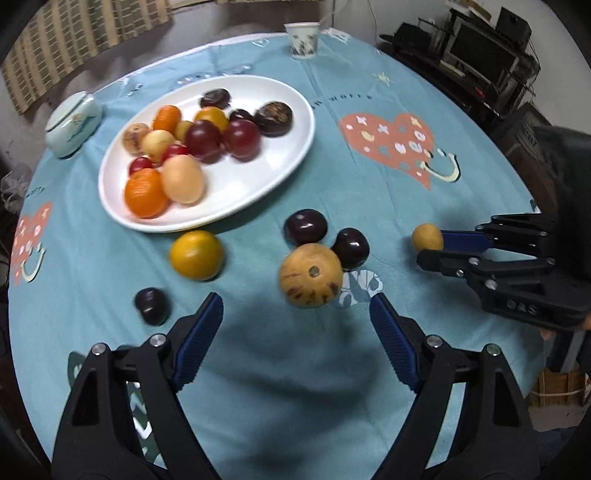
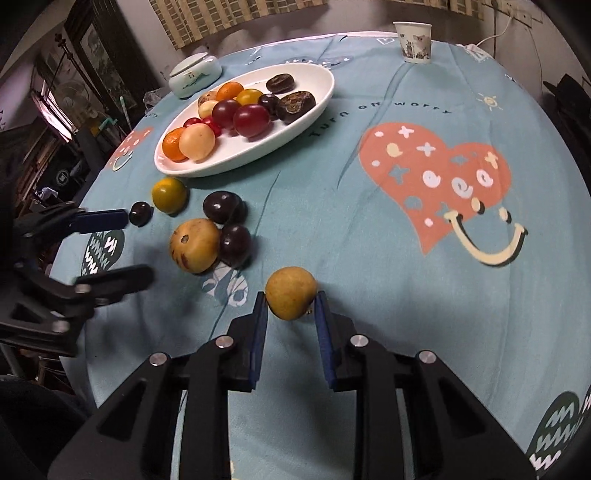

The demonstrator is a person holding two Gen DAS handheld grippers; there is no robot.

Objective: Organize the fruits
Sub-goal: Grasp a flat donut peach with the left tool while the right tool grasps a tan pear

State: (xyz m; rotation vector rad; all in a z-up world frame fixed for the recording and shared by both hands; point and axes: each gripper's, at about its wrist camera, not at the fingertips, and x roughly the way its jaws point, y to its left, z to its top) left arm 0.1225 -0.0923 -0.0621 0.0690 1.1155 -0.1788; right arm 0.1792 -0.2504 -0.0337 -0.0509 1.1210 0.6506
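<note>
The right tool (image 2: 290,304) has its blades pressed on a small yellow fruit (image 2: 291,291), evidently to carry it to the white plate (image 2: 317,105) at eleven o'clock. The left tool (image 1: 295,321) hangs wide open, holding nothing. Five loose fruits remain on the table (image 2: 369,277): three dark, one orange, one big tan.

Dim room: a woven blind (image 2: 236,18) hangs on the pale wall, dark shelving with electronics (image 1: 480,55) stands beyond the teal-clothed bench (image 2: 369,295).
</note>
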